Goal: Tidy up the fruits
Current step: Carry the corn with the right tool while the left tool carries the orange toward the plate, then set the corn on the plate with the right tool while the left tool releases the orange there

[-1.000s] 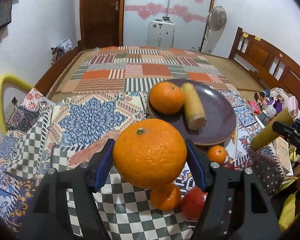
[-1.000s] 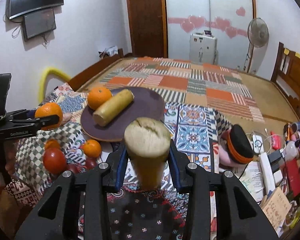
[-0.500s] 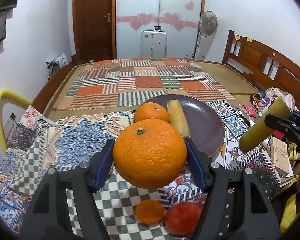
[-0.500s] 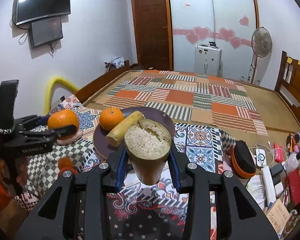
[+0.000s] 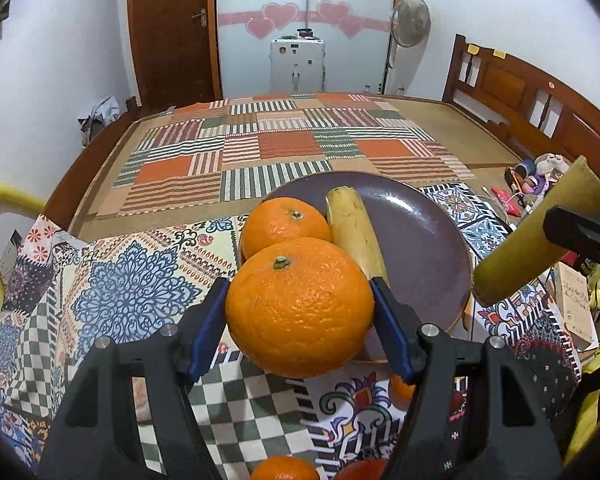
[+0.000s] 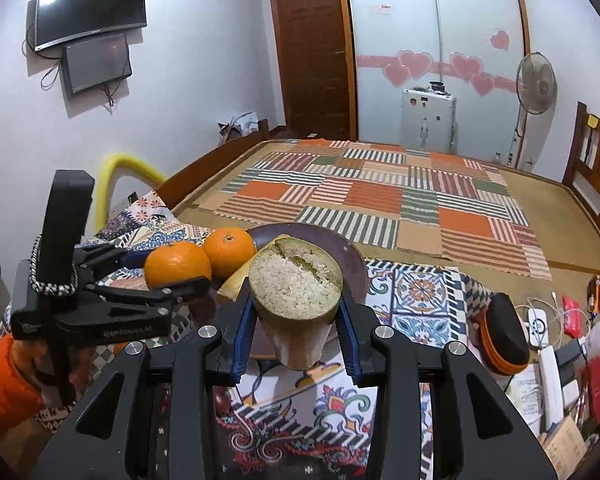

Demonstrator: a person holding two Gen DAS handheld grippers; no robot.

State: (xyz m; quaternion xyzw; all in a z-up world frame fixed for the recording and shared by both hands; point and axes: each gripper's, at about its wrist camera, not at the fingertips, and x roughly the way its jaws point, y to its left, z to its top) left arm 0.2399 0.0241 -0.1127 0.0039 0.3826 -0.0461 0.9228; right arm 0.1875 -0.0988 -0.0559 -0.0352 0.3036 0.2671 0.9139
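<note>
1. Step in hand, as I judge it: I am carrying two pieces of fruit to the plate [image 5: 432,248], which already holds an orange [image 5: 282,222] and a yellow stalk [image 5: 354,232] lying side by side on its left half.
2. Left gripper [image 5: 300,312]: the fingers stand about half open, clamped on both sides of a large orange [image 5: 300,306], held in the air just short of the plate's near left rim.
3. Right gripper [image 6: 296,308]: the fingers are drawn close, pressing the sides of a cut stalk [image 6: 296,292], its pale fibrous end facing the camera, held near the plate's right rim.
4. Next move, in my judgement: I must bring each piece over the bare right half of the plate, lower it, then part the fingers.
5. Small fruits [image 5: 278,468] lie on the patterned cloth [image 5: 132,292], on the near side of the plate.
</note>
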